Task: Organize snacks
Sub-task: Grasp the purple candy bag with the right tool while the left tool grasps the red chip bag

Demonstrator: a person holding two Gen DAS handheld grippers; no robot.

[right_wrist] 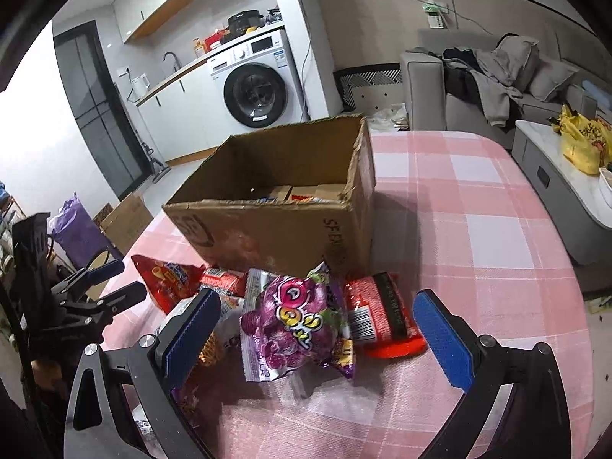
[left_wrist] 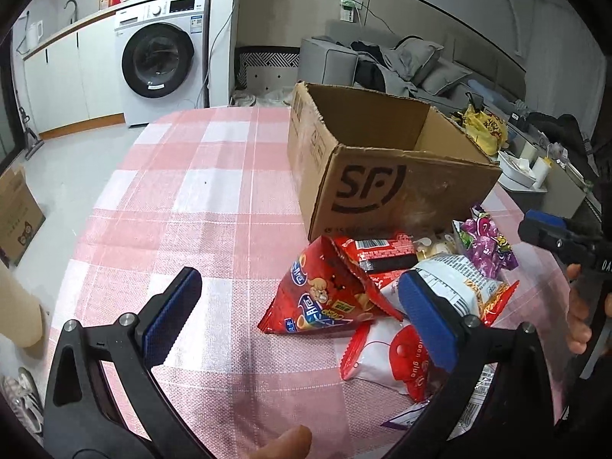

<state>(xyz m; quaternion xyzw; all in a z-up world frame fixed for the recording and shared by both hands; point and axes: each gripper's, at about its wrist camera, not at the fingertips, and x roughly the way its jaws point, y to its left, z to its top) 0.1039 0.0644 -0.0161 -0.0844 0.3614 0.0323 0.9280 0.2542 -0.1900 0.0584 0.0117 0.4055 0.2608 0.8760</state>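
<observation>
An open cardboard box (left_wrist: 382,191) (right_wrist: 267,229) stands on the pink checked tablecloth (left_wrist: 199,199), with a few packets showing on its floor. In front of it lies a heap of snacks. It holds a red chip bag (left_wrist: 321,294) (right_wrist: 164,279), a purple candy bag (left_wrist: 485,244) (right_wrist: 294,325), a red packet with a black stripe (left_wrist: 382,256) (right_wrist: 382,313) and a white bag (left_wrist: 451,279). My left gripper (left_wrist: 300,279) (right_wrist: 122,281) is open wide, low over the heap's left side, the red chip bag between its fingers and untouched. My right gripper (right_wrist: 317,298) (left_wrist: 543,229) is open astride the purple bag, pads apart from it.
The table's rounded edge (left_wrist: 99,237) drops to the floor on the left, where another carton (left_wrist: 15,214) stands. A washing machine (left_wrist: 160,61) and a sofa (right_wrist: 478,76) are behind. A low side table (right_wrist: 554,176) at the right carries a yellow bag (right_wrist: 581,141).
</observation>
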